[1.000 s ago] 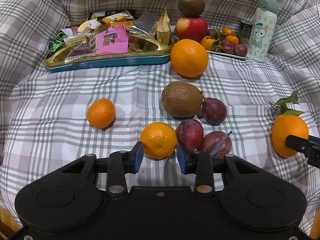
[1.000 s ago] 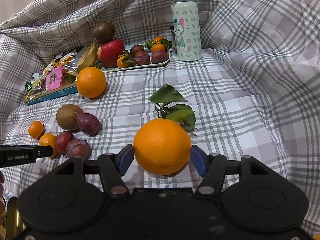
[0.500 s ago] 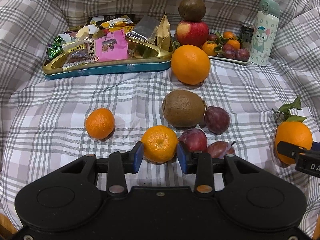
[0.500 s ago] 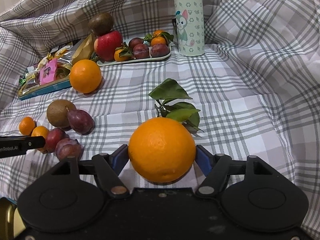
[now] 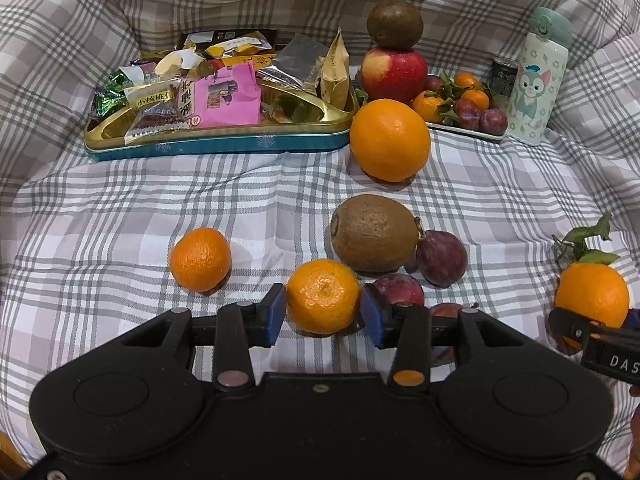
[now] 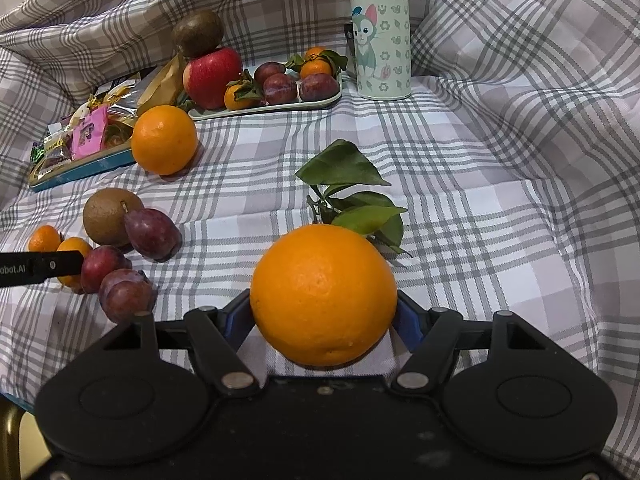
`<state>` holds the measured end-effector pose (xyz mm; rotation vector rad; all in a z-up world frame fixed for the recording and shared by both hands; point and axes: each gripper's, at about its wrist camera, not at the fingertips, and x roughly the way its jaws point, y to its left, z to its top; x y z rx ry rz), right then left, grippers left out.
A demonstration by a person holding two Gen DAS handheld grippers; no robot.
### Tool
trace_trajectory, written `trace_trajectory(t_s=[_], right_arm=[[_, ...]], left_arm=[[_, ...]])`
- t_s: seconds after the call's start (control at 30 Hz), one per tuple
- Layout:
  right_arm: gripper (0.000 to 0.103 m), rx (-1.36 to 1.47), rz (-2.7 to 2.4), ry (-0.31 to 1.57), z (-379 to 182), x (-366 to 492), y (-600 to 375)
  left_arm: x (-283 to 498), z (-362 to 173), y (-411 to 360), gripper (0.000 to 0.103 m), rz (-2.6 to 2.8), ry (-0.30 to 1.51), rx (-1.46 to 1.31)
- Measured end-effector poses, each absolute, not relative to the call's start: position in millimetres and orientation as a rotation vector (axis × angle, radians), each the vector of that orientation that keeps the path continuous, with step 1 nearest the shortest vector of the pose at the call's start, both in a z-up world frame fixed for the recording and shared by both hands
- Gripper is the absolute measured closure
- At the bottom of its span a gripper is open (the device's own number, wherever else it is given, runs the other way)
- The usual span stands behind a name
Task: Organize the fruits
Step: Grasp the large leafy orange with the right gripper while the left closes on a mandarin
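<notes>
My left gripper [image 5: 322, 314] has its blue pads against both sides of a small mandarin [image 5: 323, 295] on the checked cloth. My right gripper [image 6: 322, 322] is closed on a large orange [image 6: 323, 293] with green leaves [image 6: 352, 200] behind it; that orange also shows in the left wrist view [image 5: 592, 294]. Loose on the cloth lie another mandarin [image 5: 200, 259], a kiwi [image 5: 374, 238], three plums [image 5: 441, 258] and a second large orange [image 5: 390, 139]. A fruit tray [image 6: 264, 108] at the back holds an apple [image 6: 212, 76], plums and mandarins.
A gold and teal snack tin [image 5: 216, 136] full of packets stands at the back left. A cartoon-print bottle [image 5: 538, 88] and a dark can [image 5: 505, 74] stand at the back right. The cloth rises in folds on all sides.
Both grippers moved forward over their fruits. The left jaws closed in on the small mandarin, and the right jaws closed on the large orange.
</notes>
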<state>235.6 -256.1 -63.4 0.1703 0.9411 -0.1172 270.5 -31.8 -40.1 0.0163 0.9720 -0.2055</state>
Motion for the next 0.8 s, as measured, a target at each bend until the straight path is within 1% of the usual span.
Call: trace_trajectory(t_s=[0.23,0.63,0.8], right_arm=[[0.030,0.139,-0.107,0.924,-64,231,-253],[0.030,0.137,-0.105,0.923,-64,231,-252],[0.030,0.147,-0.104,0.926,-64,231,-254]], left_arm=[[272,-39,-24,0.050,-0.188,0.976,-0.038],[280,-48,-37,0.049,-0.139,0.977,0.040],[280,-49,-36,0.052,-0.144,0.973,0.035]])
